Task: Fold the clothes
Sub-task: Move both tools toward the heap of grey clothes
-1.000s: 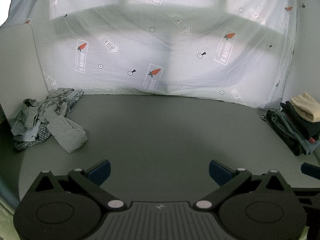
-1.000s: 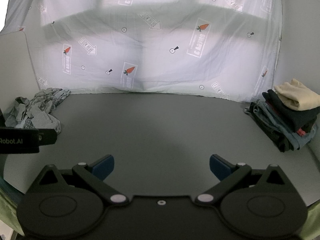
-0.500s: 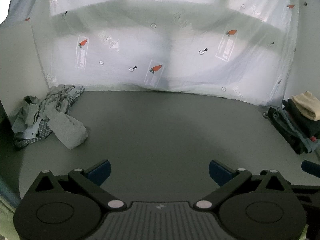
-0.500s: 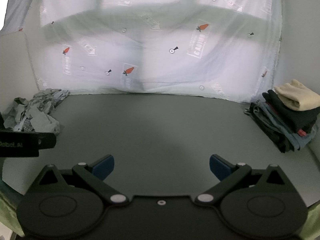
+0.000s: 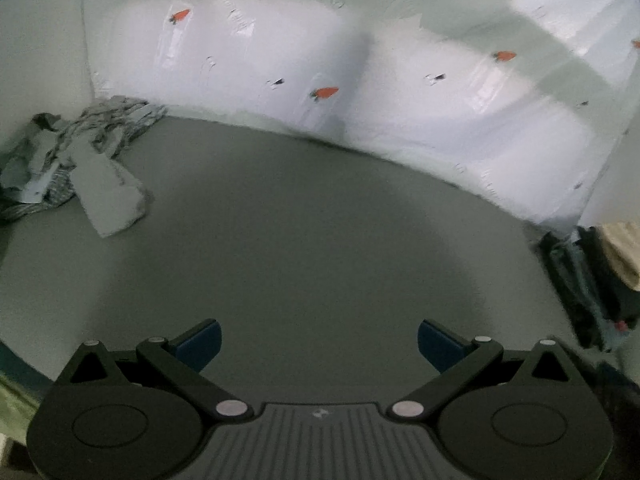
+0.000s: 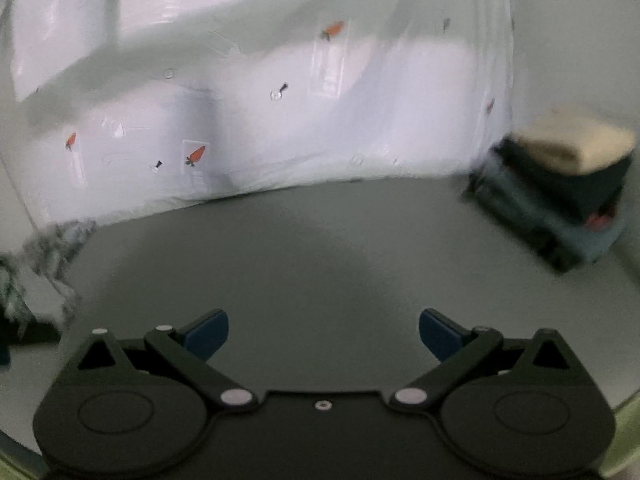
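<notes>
While both grippers' jaws gape empty, crumpled grey clothes sprawl opposite a squared, folded stack.

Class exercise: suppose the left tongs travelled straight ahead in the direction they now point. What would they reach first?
Probably nothing on the table: the left tongs face bare grey tabletop, then the carrot-printed sheet behind it. The crumpled clothes lie off to the left, though blur leaves depth uncertain.
</notes>
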The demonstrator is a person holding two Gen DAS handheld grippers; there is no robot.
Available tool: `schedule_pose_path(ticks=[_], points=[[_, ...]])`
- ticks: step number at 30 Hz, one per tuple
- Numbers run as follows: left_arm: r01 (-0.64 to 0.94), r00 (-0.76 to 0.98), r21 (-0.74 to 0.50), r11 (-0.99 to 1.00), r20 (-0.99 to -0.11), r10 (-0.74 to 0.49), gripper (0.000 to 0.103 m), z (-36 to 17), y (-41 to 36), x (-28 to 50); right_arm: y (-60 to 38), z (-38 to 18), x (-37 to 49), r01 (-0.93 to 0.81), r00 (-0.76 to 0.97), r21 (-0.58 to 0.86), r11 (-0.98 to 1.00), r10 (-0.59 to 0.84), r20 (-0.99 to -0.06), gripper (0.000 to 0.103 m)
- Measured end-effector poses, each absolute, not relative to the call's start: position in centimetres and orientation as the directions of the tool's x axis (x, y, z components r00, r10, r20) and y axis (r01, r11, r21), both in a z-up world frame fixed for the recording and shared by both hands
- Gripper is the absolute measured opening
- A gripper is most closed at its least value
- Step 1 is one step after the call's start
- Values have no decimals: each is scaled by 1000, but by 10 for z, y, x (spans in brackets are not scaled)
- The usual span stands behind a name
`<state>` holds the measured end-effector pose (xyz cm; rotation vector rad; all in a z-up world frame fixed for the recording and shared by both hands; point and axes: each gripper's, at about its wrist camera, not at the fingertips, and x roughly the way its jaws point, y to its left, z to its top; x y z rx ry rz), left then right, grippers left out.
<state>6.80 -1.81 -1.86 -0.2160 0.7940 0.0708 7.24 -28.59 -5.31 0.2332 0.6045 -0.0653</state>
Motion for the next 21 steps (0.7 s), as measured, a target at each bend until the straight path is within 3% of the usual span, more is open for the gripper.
schedule_pose_path(ticks=[4, 10, 21], points=[[-271, 651, -142, 952, -756, 72, 103, -19, 1, 86, -286, -68, 116, 70, 820, 293, 954, 112, -561, 103], [-447, 578, -138, 884, -799, 168, 103, -29, 38, 118, -244, -84, 174, -100, 740, 255, 962, 243, -627, 103], [-555, 563, -212, 804, -808, 175, 103, -53, 186, 186, -95, -82, 288, -236, 691, 201, 951, 309, -654, 99]])
